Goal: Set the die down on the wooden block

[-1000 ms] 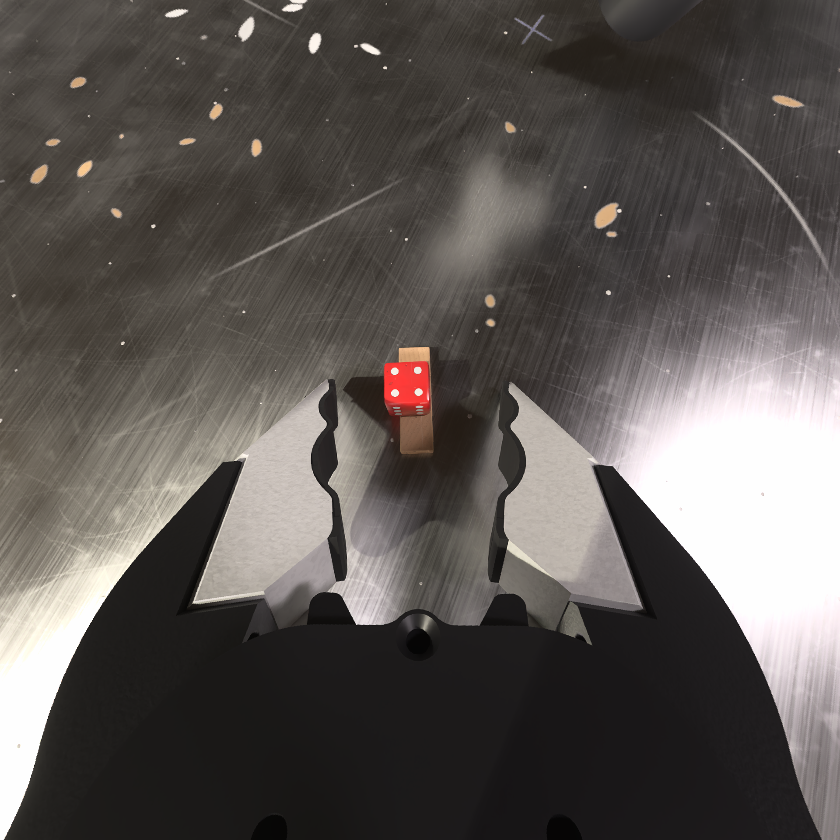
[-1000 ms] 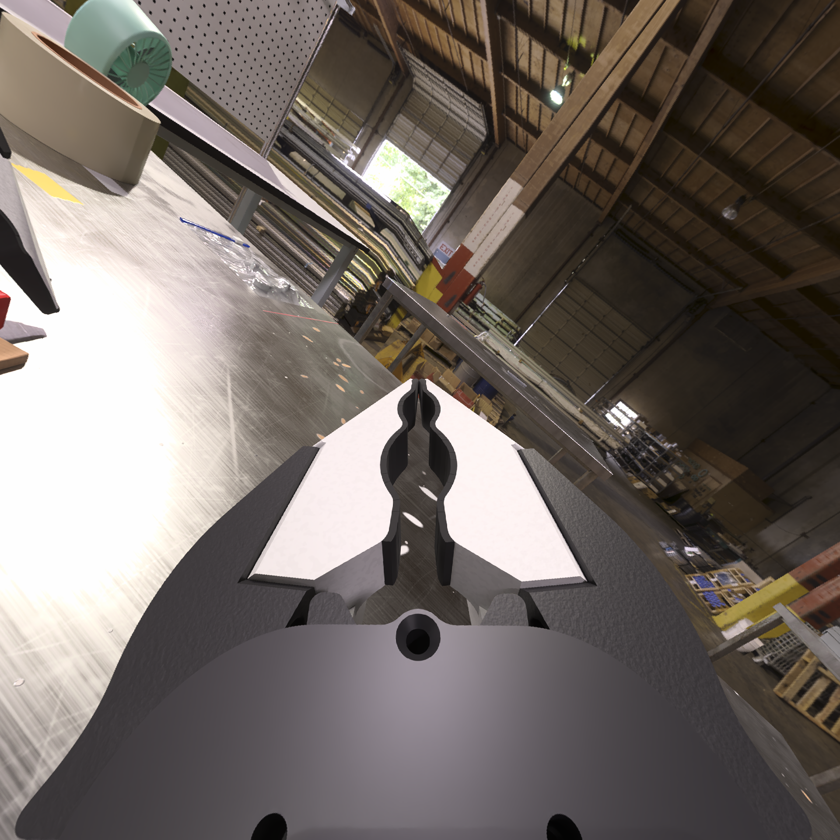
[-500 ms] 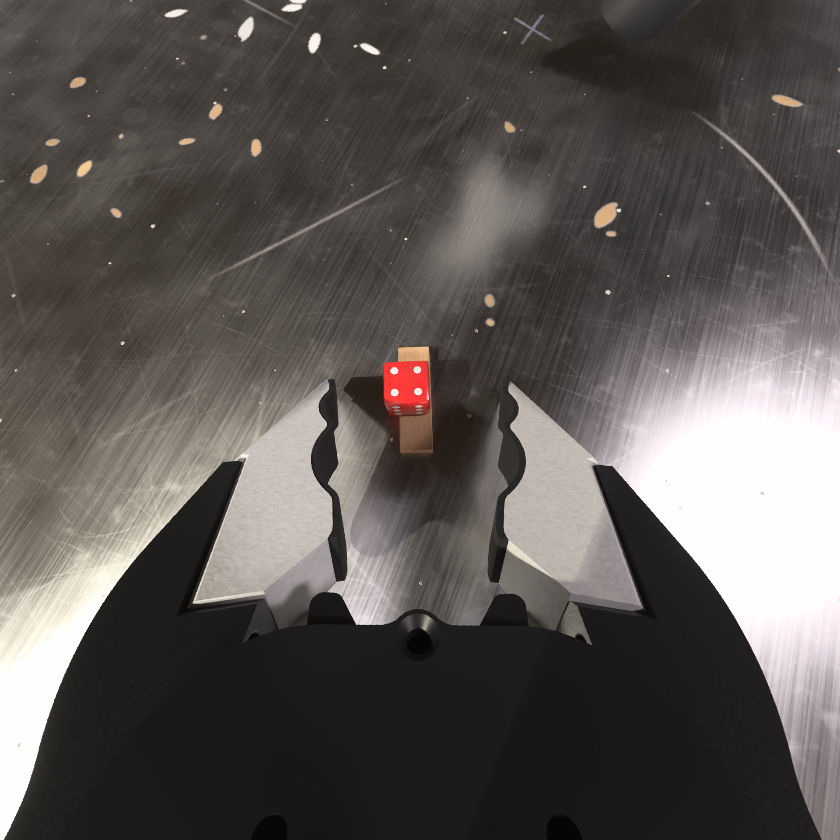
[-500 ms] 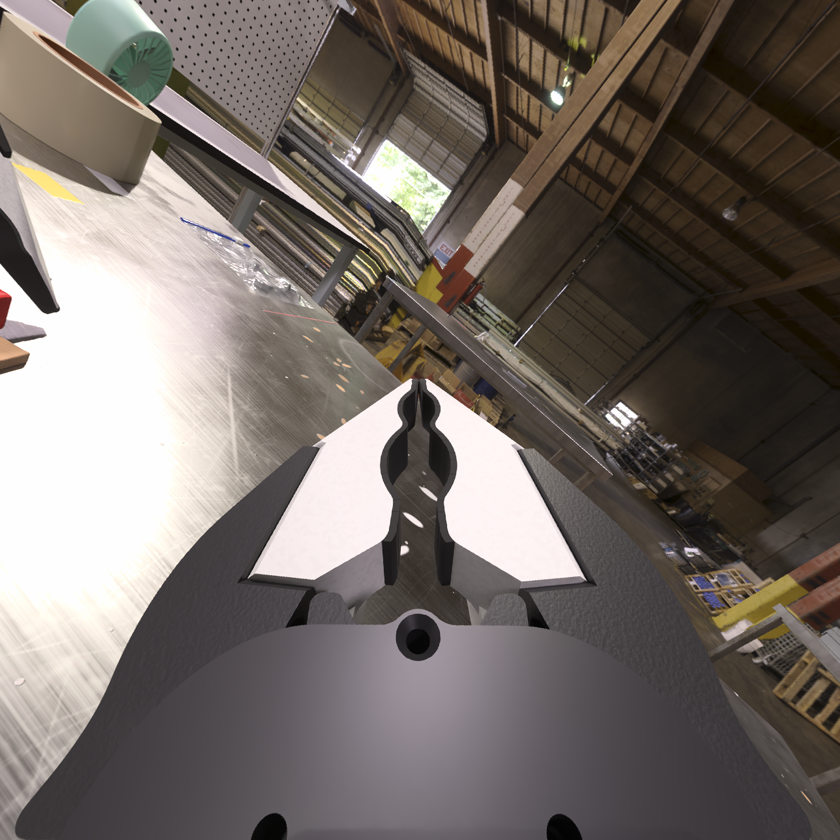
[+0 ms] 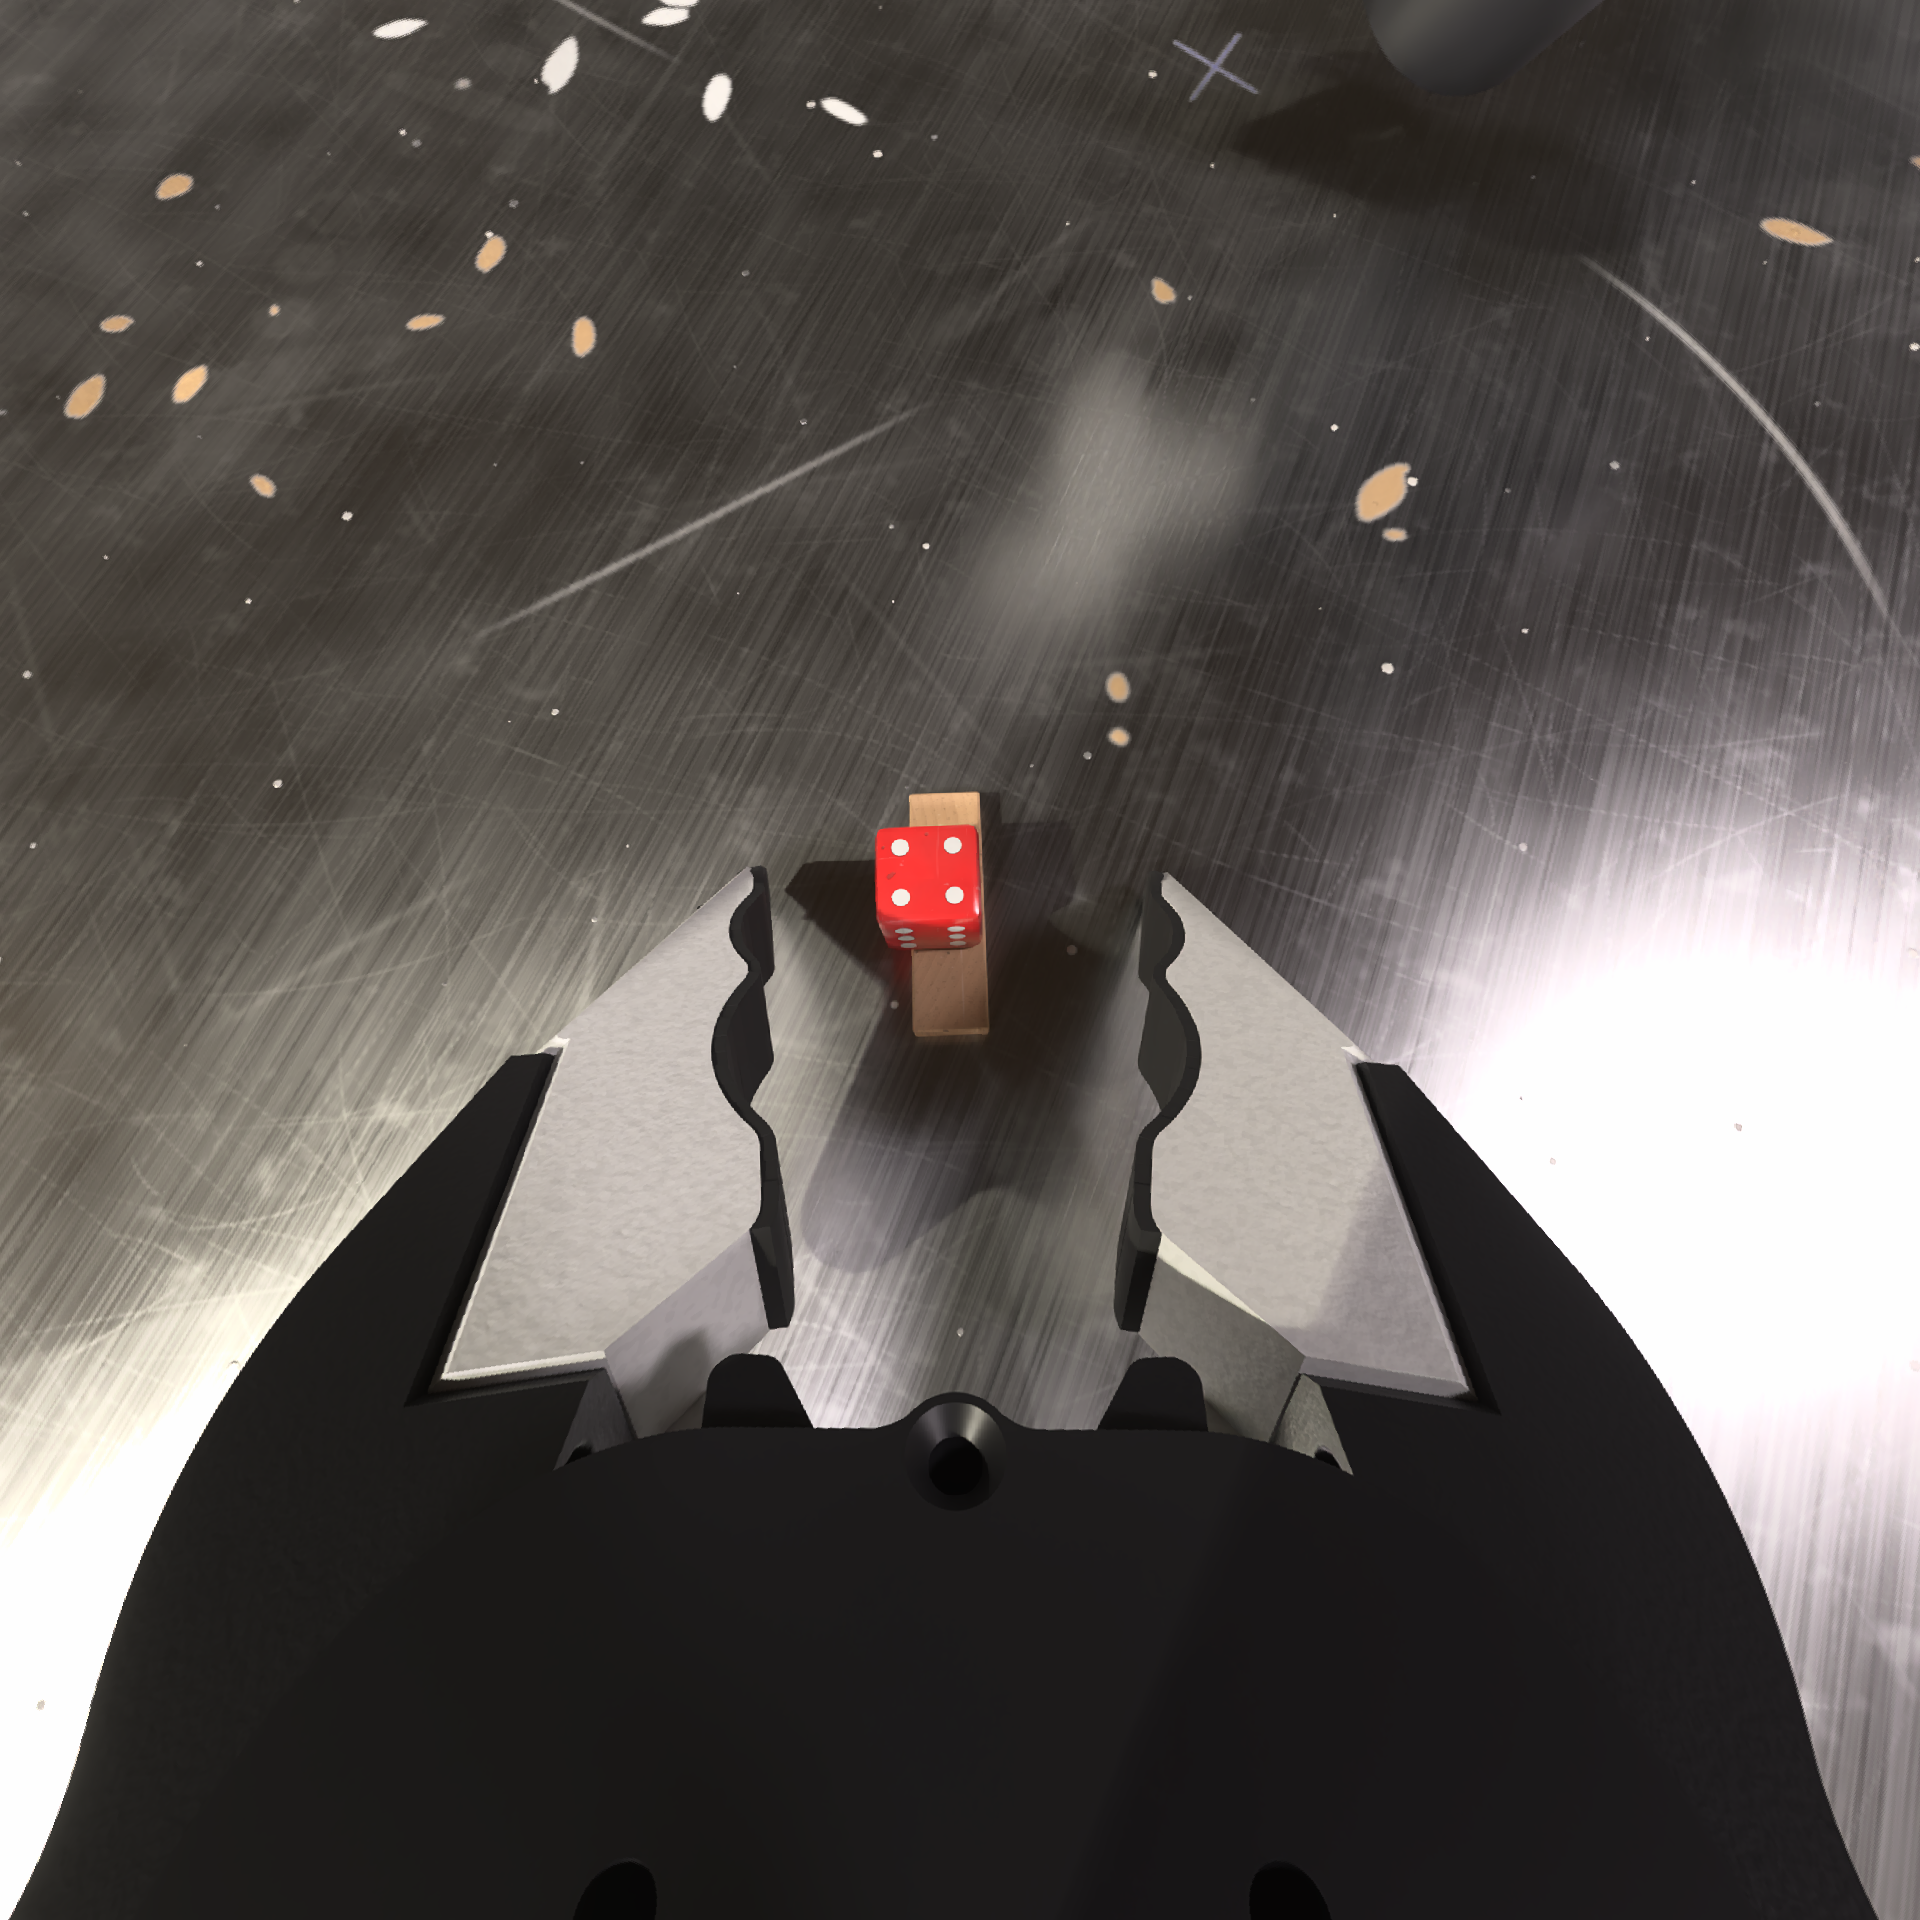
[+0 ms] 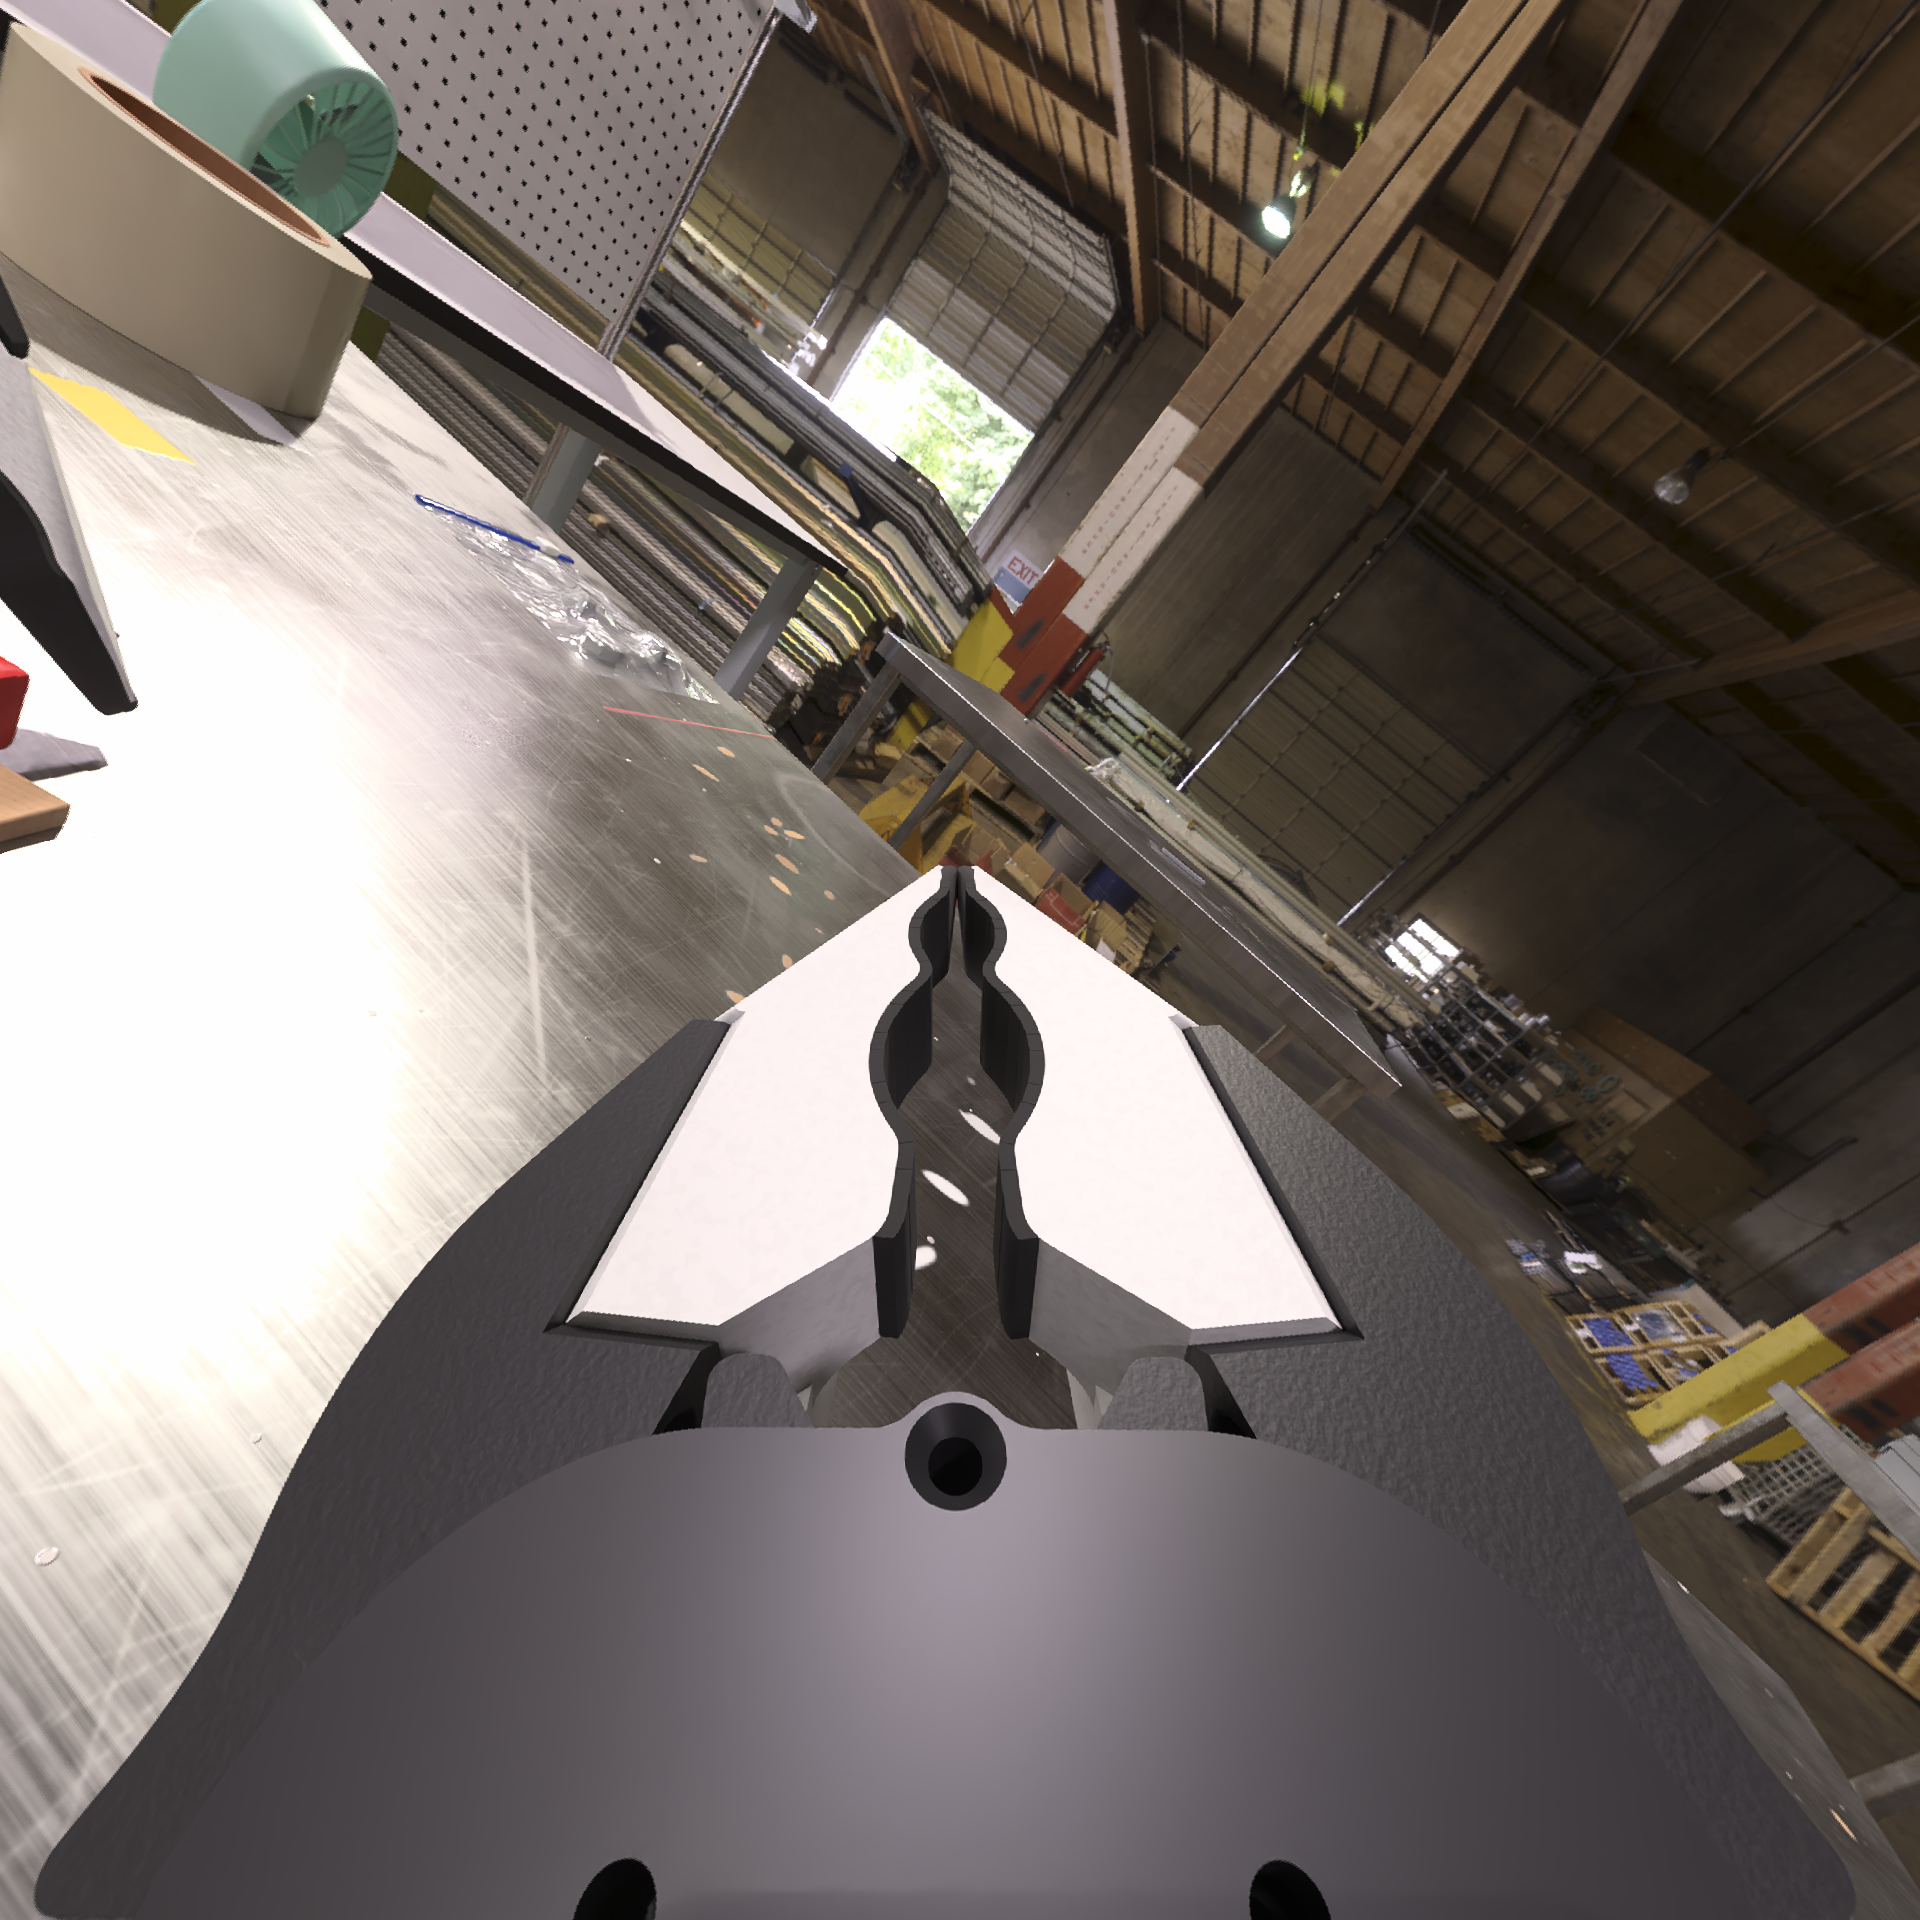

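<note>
Because the red die (image 5: 927, 885) already sits on the narrow wooden block (image 5: 950, 992), overhanging its left edge slightly, the left gripper (image 5: 956, 894) hangs above with fingers spread wide, holding nothing. Off to the right, the right gripper (image 6: 957, 881) lies idle over the steel table (image 6: 343, 935), its tips pressed together and empty, seemingly kept clear.

The die (image 5: 928, 884) hides the middle of the wooden block (image 5: 948, 989). At the right wrist view's left edge, both are cut off; a dark shape (image 5: 1455, 42), perhaps the other gripper, is cropped at the top.
</note>
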Controlling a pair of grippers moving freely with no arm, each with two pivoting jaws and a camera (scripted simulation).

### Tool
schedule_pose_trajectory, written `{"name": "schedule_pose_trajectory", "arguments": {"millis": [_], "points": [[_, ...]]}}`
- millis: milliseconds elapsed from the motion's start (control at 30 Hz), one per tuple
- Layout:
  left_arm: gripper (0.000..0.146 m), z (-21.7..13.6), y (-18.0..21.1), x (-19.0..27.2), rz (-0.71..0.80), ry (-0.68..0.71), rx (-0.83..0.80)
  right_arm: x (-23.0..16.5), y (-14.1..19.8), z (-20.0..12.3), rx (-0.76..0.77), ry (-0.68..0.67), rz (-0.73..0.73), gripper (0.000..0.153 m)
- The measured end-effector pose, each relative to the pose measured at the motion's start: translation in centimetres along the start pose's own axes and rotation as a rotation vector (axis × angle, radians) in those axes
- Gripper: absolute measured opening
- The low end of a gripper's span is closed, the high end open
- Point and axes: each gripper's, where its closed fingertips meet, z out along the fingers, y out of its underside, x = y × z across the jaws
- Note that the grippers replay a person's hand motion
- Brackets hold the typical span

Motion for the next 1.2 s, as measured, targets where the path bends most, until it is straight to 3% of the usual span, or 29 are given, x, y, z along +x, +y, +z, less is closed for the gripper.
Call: {"name": "schedule_pose_trajectory", "arguments": {"millis": [1200], "points": [[0.071, 0.05, 0.04, 0.0, -0.006, 0.008, -0.002, -0.26, 0.04, 0.03, 0.001, -0.006, -0.007, 0.0]]}}
